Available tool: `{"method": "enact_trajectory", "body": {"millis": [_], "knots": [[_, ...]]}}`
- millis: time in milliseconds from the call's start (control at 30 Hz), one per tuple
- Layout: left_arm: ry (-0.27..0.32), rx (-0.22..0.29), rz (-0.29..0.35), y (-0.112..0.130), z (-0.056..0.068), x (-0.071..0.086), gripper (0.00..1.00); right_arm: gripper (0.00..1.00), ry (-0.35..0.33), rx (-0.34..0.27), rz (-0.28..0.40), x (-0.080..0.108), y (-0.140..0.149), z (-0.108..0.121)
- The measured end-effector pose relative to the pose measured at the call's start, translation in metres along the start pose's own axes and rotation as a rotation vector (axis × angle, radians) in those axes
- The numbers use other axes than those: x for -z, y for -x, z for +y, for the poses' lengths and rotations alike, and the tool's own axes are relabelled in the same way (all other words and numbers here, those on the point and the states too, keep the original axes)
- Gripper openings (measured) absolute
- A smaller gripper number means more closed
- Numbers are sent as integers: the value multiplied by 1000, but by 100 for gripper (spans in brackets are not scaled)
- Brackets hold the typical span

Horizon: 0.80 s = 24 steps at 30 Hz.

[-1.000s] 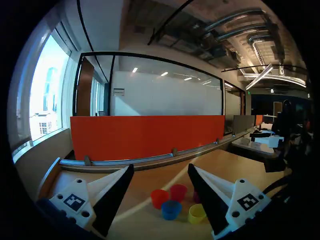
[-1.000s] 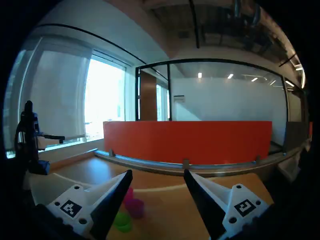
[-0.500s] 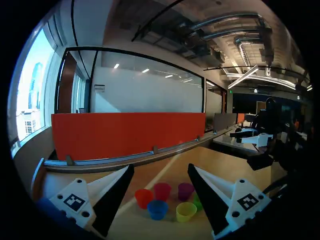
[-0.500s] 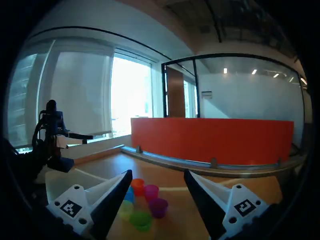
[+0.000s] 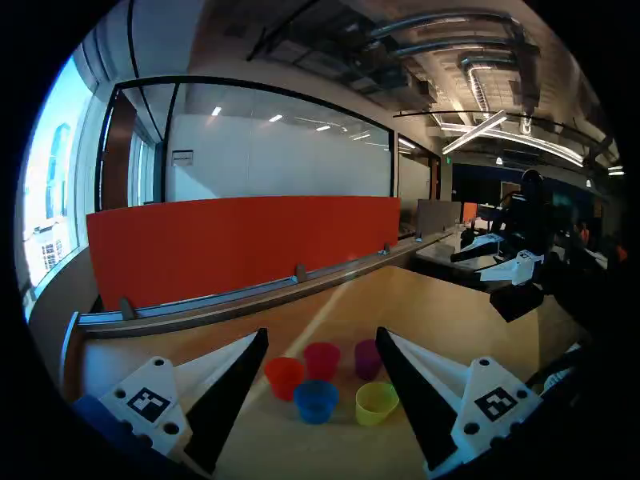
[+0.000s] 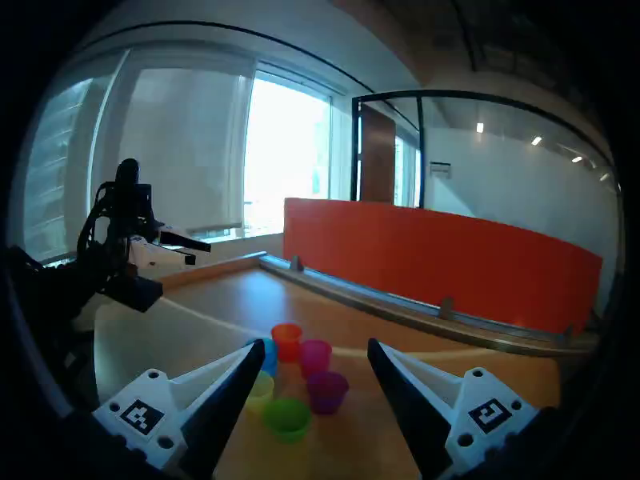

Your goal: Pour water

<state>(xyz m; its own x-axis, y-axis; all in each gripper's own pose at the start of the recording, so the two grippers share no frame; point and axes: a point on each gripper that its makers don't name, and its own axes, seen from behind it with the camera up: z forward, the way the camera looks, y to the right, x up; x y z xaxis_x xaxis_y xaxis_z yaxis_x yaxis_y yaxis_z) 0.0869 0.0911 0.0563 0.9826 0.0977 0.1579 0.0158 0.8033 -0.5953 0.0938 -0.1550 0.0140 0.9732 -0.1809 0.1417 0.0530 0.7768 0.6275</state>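
Observation:
Several small coloured cups stand in a cluster on the wooden table. In the left gripper view I see an orange cup, a pink cup, a purple cup, a blue cup and a yellow cup, just beyond my open left gripper. In the right gripper view the orange cup, pink cup, purple cup, green cup, blue cup and yellow cup sit beyond my open right gripper. Neither gripper holds anything.
The wooden table runs back to an orange partition with a metal rail. The right gripper hovers at the table's far right in the left gripper view. The left gripper, hand-held, hovers at the left in the right gripper view. Windows lie behind.
Both cameras have swung and tipped down toward the table, bringing the cup cluster fully between the fingers. Each view now shows more of the other gripper. Both grippers stay open.

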Motion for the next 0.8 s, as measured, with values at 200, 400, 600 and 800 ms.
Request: {"method": "enact_trajectory", "body": {"millis": [200,400,600,800], "knots": [[26,-15,-55,18,-3,-11,100,100,-32,24,-65,-10,20,-8],[57,-49,-126,42,-2,-22,100,100,-63,37,-123,-19,43,-14],[74,-90,-198,70,1,-33,100,100,-87,52,-180,-25,65,-18],[96,-105,-248,93,8,-45,100,100,-105,55,-223,-30,86,-22]]}}
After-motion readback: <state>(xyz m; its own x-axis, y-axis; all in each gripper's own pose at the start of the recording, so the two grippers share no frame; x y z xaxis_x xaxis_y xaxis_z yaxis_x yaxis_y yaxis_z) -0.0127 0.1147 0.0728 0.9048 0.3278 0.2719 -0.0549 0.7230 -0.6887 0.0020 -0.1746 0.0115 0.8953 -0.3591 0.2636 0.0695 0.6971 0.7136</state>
